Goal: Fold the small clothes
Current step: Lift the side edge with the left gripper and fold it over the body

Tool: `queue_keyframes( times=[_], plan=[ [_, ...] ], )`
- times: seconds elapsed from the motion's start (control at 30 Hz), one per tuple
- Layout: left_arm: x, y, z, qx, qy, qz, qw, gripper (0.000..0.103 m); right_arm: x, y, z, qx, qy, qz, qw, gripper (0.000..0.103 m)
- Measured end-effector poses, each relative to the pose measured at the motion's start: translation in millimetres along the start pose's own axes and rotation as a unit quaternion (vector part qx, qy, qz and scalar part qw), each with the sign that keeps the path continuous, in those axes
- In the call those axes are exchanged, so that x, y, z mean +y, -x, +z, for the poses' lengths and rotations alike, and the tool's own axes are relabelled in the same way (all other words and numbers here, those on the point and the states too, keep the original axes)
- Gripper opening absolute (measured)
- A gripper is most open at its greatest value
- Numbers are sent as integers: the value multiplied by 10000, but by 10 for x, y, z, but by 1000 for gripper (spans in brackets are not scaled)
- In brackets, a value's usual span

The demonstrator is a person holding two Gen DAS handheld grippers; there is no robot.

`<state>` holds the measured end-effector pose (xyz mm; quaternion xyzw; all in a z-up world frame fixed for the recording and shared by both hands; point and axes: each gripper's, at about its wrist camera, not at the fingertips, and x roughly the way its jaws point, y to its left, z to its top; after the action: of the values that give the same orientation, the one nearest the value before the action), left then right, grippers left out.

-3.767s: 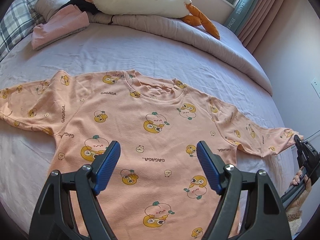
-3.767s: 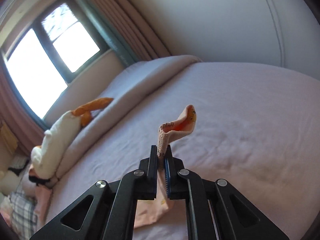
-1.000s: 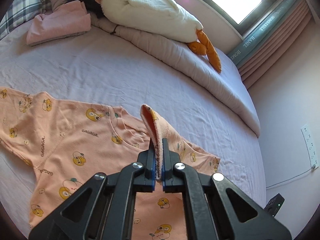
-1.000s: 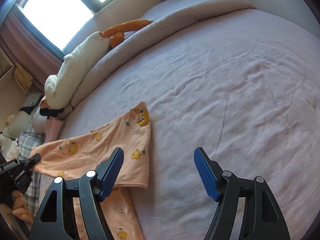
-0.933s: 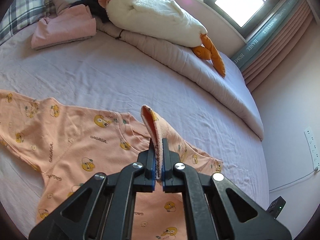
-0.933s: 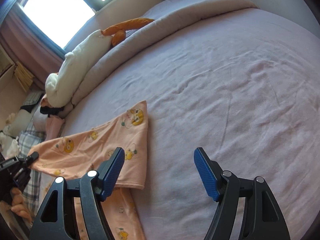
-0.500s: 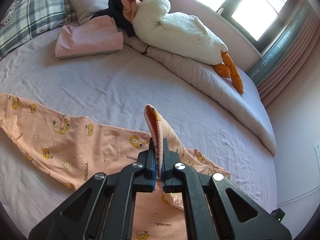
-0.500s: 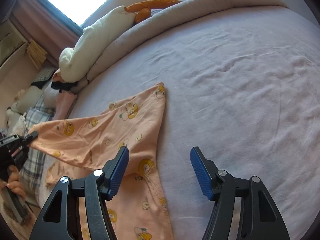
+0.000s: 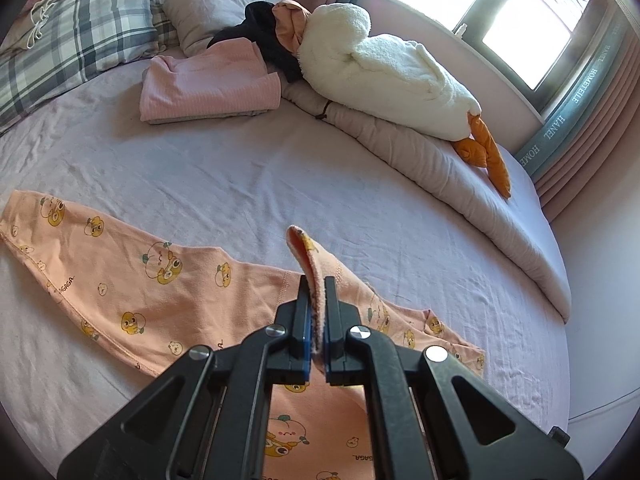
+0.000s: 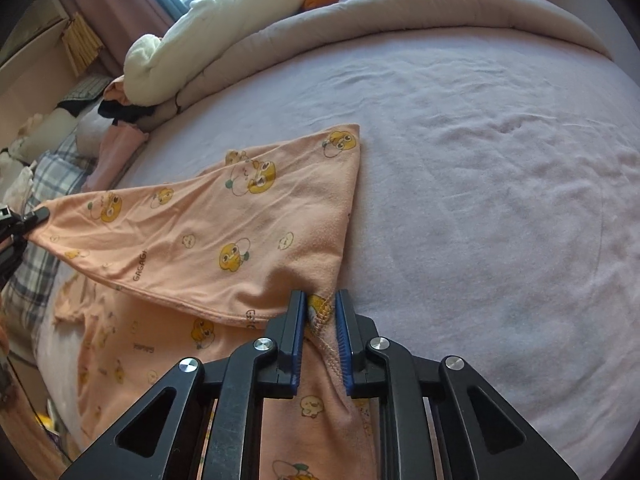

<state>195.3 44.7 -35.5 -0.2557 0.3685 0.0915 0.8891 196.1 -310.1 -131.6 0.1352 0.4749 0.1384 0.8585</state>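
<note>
Four fingers, two grippers, both pinching one peach shirt

Plush goose, plaid pillow, folded pink top on bed

We see a big bed with a pale purple sheet, a bit wrinkled. A peach shirt with little yellow cartoon faces lies on it, partly flat and partly folded over itself. Along the far side lies a long rolled grey quilt, and a white stuffed goose with orange feet rests on top of it (its head end is by the pillows). A folded pink cloth sits flat on the sheet near a grey pillow. Beside that we see a checked pillow. Something black lies between the grey pillow and the goose.
</note>
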Motion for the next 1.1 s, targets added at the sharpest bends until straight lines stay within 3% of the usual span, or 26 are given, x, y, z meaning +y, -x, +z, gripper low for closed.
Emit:
queue_keyframes(
  times=[0.7,1.1],
  plan=[
    [425,-525,-217,596,10,789,9951,4,37,-20,12,46,17,-75,10000,16],
    [536,-689,-286,825,-5,937,9922,4,69,-54,15,67,30,-130,9999,16]
  ],
)
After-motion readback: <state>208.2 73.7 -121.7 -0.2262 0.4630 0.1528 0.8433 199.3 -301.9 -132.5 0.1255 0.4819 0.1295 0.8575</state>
